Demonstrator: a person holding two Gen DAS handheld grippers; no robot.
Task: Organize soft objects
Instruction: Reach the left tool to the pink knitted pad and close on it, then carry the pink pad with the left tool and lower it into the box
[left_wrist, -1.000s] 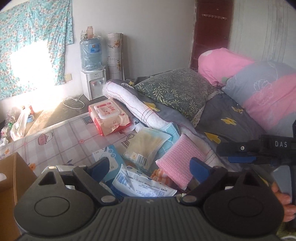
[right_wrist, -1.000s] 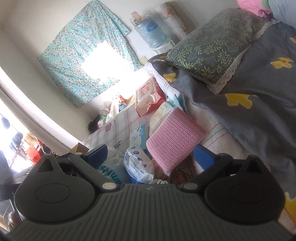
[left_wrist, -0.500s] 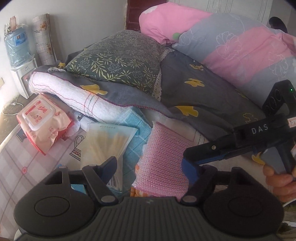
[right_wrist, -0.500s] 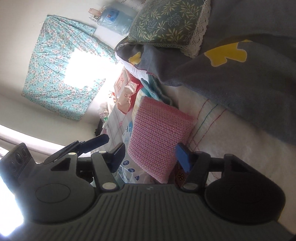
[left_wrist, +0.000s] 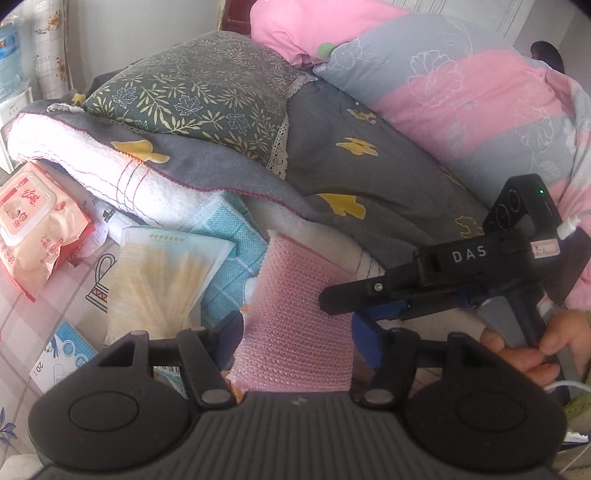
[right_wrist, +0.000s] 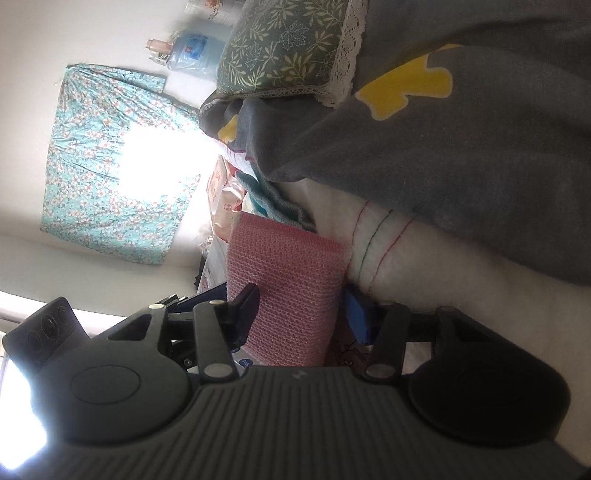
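the pink knitted cloth (left_wrist: 295, 317) is being seen as a folded rectangle with a bumpy, glittering weave, lying on the bed's edge against a white quilt (left_wrist: 110, 173), its near end reaching between both pairs of tongs.

the left gripper (left_wrist: 297, 332) is being held about half spread, its jaws having just been closing, with the cloth lying between its blue pads; the pads are being seen right at the cloth's edges, but whether they are pressing on it cannot be told. the right gripper (right_wrist: 301, 314) is being shown rolled on its side, likewise half spread and just closing, with the same cloth framed between its fingers; contact cannot be told there either. in the left view the right gripper (left_wrist: 343, 306) is being reached in over the cloth's right edge, carried by a hand (left_wrist: 532, 350).

just left of the cloth, a blue checked towel (left_wrist: 232, 258) is being overlapped by a clear packet of pale sticks (left_wrist: 162, 280). a pack of wet wipes (left_wrist: 33, 225) is lying farther left on the patterned sheet. behind, a grey blanket with yellow shapes (left_wrist: 354, 177) is draped over the white quilt, with a leaf-print pillow (left_wrist: 199, 96) and a pink and grey duvet (left_wrist: 461, 99) piled beyond.
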